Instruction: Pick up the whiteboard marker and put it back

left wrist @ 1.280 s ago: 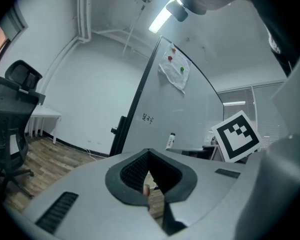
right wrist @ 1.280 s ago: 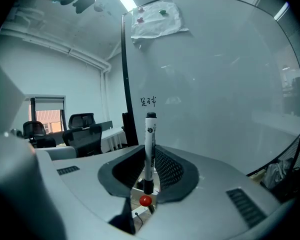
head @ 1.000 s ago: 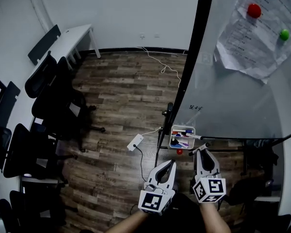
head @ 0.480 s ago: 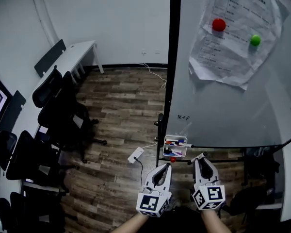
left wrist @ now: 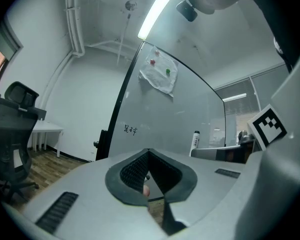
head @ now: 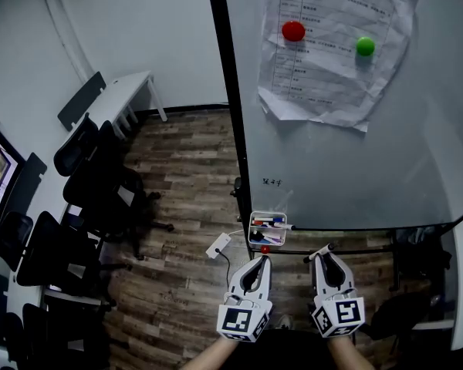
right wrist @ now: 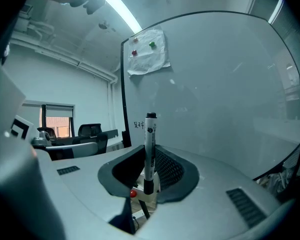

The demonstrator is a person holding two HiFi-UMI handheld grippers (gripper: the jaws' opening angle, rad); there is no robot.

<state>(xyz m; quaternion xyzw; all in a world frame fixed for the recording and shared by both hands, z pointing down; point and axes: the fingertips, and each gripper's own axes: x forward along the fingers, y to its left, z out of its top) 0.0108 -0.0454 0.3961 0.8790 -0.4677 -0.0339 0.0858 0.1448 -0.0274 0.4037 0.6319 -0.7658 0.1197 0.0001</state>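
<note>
A whiteboard marker [right wrist: 150, 129] with a white barrel and black cap stands upright between the jaws of my right gripper [right wrist: 149, 150], which is shut on it. In the head view the right gripper [head: 322, 251] is low and right of a small white marker box [head: 252, 220] on the frame under the whiteboard [head: 347, 160]; the box holds several markers. The marker [head: 322, 248] shows only as a dark stub at the jaw tips. My left gripper [head: 261, 260] is just below the box. Its jaws [left wrist: 148, 153] are shut with nothing between them.
Paper sheets [head: 324, 52] hang on the board under a red magnet [head: 293, 31] and a green magnet [head: 365, 46]. Black office chairs [head: 92, 183] and a white desk [head: 127, 91] stand at the left. A power strip [head: 217, 245] with its cable lies on the wooden floor.
The head view has swung up, bringing more of the board and papers into view. Both grippers have risen. The right one, still holding the marker, now sits farther right of the marker box.
</note>
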